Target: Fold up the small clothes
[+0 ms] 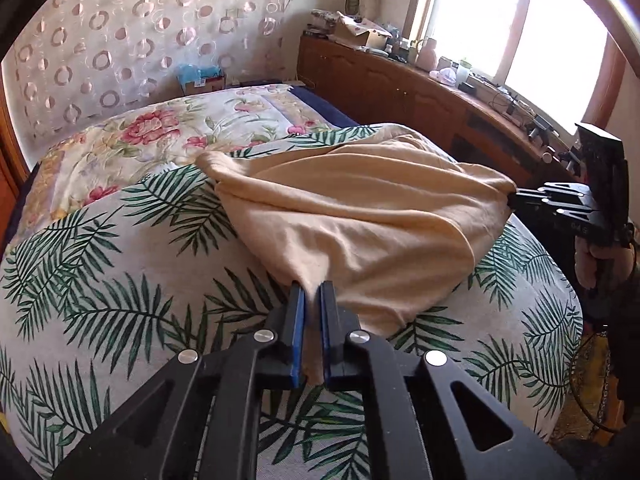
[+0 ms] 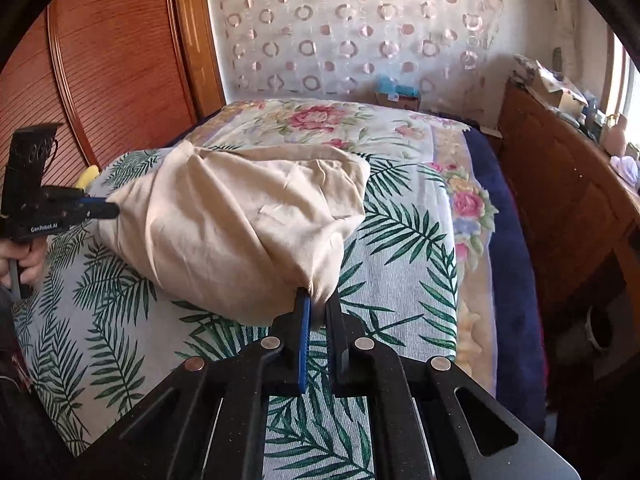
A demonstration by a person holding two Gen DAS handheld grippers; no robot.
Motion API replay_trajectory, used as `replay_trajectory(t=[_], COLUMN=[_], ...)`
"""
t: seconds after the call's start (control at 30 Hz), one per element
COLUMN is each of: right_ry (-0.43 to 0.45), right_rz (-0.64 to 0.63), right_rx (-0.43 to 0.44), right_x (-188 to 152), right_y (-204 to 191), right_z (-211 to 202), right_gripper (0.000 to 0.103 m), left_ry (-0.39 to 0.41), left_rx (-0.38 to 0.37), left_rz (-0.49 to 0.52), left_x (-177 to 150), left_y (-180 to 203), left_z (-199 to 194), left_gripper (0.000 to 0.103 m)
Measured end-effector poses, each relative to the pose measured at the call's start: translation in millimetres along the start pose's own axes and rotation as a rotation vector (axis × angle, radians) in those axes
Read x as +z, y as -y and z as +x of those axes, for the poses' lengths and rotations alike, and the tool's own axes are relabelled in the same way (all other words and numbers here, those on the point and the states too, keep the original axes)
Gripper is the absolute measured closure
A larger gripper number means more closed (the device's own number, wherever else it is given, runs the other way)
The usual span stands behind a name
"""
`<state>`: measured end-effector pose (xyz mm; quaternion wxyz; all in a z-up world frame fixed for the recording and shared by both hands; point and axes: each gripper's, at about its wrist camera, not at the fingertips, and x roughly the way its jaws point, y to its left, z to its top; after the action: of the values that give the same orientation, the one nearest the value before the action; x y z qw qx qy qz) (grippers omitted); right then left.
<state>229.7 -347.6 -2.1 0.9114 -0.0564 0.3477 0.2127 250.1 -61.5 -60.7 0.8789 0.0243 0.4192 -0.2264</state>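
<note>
Left wrist view first: the left gripper (image 1: 311, 292) has its blue-padded jaws pinched down on a bunched near corner of the cream-coloured soft cotton garment (image 1: 360, 216), so they're nearly closed with just the fabric thickness between them. That garment is lifted a bit and stretched between the two tools, sagging in the middle, with its far-left corner lying on the bed. Under it is the white bedspread with green palm-leaf print (image 1: 120, 280). Off to the right, the right gripper (image 1: 514, 198) has its jaws clamped on the other corner, and you can see the person's right hand (image 1: 592, 268) around its handle.

Right wrist view shows the same thing mirrored: right gripper (image 2: 316, 300) jaws squeezed onto a twisted corner of the garment (image 2: 240, 220), left gripper (image 2: 108, 206) at the left edge biting the opposite corner, left hand (image 2: 24, 264) on the handle below it.

Further back on the bed there's a floral quilt with pink roses (image 1: 160, 132), then a dark blue blanket edge (image 2: 508, 240) along the right side. A brown wooden cabinet with clutter on top (image 1: 420, 88) runs under the bright window (image 1: 520, 20), and a sheer curtain with circle pattern (image 2: 340, 32) covers the far wall. A reddish wooden wardrobe door (image 2: 100, 60) stands at the left.
</note>
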Motion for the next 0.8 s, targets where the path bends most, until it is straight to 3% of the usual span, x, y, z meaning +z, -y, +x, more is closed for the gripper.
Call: replay_trajectory(t=[0.03,0.07,0.1,0.2,0.27,0.33,0.43,0.57,0.8], right_ry=[0.005,0.011,0.018,0.045,0.06,0.06,0.022,-0.04,-0.076], right_rz=[-0.003,-0.011,-0.017,-0.007,0.016,0.045,0.069,0.092,0.16], right_rx=[-0.011,-0.026,-0.043,-0.066,-0.055,-0.019,0.012,-0.008,0.046], right_x=[2,4,6,16,25,31,41,48,52], right_y=[0,-2,-3,-1,1,3,4,6,15], right_z=[0,-1,4,13,21,36,69,105,127], right_gripper=[0.096,0.086,0.073,0.043,0.038,0.035,0.034,0.034,0.034], left_ry=[0.006,0.018,0.026,0.064,0.064,0.062,0.023,-0.008,-0.033], left_rx=[0.005,0.006,0.006,0.011,0.02,0.022,0.021,0.017,-0.039], left_rz=[0.0,-0.002,-0.006,-0.029,-0.045,-0.054,-0.104,-0.152,-0.184], left_x=[-1,-1,0,6,12,19,31,37,37], left_y=[1,-1,-3,-13,-20,-26,-40,-51,-58], left_z=[-2,-6,-7,-12,-8,2,27,47,67], left_gripper=[0.092,0.088,0.075,0.054,0.047,0.037,0.037,0.037,0.037])
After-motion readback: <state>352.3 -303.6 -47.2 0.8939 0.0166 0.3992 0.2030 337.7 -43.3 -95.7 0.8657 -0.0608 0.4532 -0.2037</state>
